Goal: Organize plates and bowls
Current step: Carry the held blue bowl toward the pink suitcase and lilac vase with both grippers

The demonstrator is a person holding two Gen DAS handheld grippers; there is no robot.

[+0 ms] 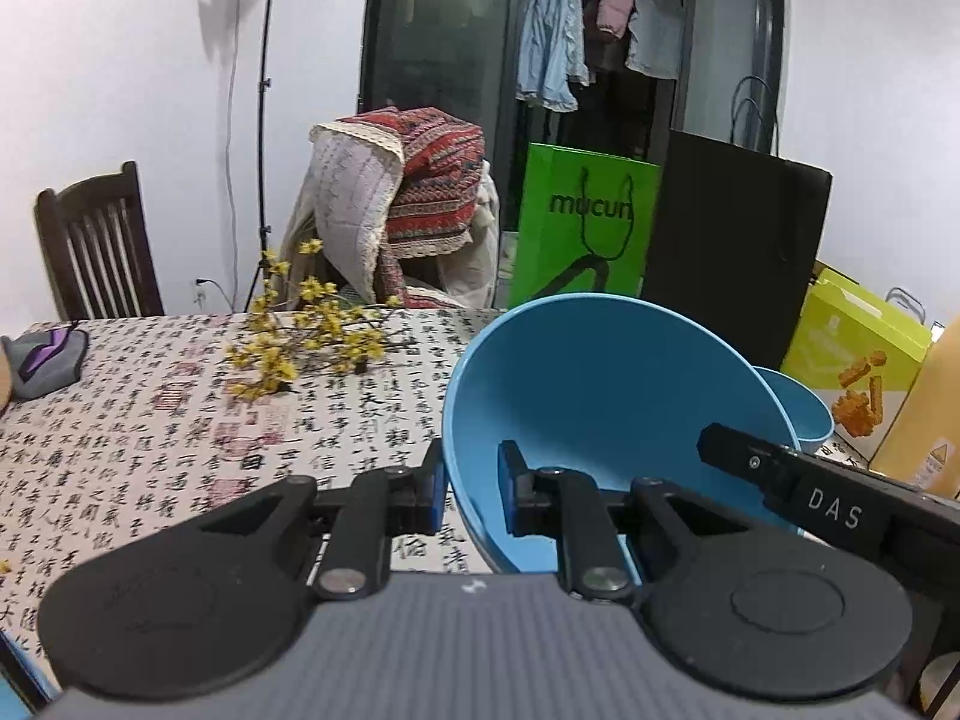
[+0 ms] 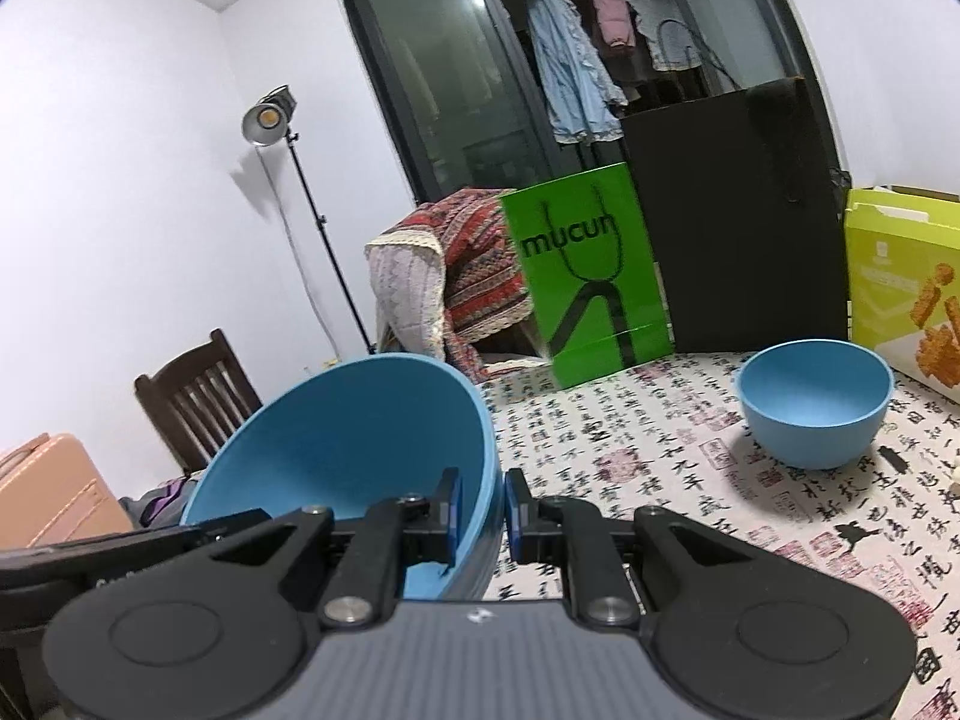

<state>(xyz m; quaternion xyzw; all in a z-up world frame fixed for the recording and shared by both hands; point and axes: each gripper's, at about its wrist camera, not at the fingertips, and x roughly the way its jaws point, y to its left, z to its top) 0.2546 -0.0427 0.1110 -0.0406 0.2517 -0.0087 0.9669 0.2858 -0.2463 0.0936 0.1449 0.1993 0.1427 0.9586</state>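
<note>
Large blue bowl (image 1: 606, 414) tilted above the patterned table (image 1: 150, 420), rim clamped by left gripper (image 1: 472, 495) and right gripper (image 2: 483, 513), small blue bowl (image 2: 813, 402) resting beyond; likely to slip if either thin-edge grip loosens.
</note>
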